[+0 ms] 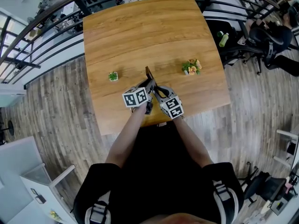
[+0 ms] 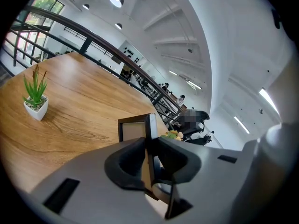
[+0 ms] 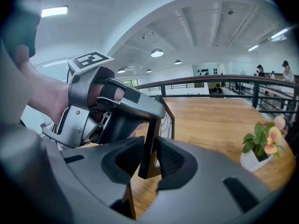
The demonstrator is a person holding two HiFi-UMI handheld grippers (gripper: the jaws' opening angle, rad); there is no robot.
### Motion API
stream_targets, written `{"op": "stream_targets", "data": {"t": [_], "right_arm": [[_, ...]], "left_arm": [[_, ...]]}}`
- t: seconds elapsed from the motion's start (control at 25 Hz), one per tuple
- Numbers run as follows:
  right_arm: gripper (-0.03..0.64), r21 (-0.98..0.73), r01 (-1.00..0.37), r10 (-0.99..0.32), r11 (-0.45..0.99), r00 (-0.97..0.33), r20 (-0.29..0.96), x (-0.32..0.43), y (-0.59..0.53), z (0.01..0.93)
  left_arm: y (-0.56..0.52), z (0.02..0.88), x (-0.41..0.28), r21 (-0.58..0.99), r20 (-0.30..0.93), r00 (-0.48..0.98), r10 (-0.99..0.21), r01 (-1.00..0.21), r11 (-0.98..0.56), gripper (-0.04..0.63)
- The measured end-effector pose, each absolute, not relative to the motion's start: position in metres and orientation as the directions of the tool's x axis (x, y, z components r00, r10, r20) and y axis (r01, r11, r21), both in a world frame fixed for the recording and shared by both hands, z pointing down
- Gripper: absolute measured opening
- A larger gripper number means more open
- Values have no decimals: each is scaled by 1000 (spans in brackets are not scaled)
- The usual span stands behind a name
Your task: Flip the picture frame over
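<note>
A dark-framed picture frame (image 1: 148, 73) stands on its edge on the wooden table (image 1: 140, 31), near the front edge. Both grippers hold it from the near side. In the left gripper view the frame (image 2: 135, 126) rises between the pads of my left gripper (image 2: 150, 154), which press on its edge. In the right gripper view the frame's dark edge (image 3: 150, 139) leans between the pads of my right gripper (image 3: 150, 157), shut on it. The left gripper (image 3: 117, 111) and the hand holding it show just left of the frame there.
A small green plant in a white pot (image 1: 113, 76) stands left of the frame. A flowering plant in a white pot (image 1: 191, 67) stands to its right. A railing runs behind the table, and office chairs (image 1: 266, 41) sit at the far right.
</note>
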State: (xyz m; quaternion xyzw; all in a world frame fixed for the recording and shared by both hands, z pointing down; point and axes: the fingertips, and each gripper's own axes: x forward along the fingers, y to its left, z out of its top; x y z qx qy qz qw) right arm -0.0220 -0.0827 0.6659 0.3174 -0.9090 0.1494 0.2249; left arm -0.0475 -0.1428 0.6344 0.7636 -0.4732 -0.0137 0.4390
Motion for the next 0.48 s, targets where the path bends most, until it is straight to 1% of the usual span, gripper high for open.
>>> {"op": "stream_targets", "data": {"t": [0.24, 0.48], "right_arm": [[98, -148, -632, -484, 761, -705, 518, -26, -78, 671], [92, -194, -612, -459, 766, -734, 501, -23, -75, 673]], "left_arm": [[-140, 636, -49, 680, 403, 558, -726, -713, -171, 80], [-138, 639, -49, 655, 414, 562, -716, -730, -195, 80]]}}
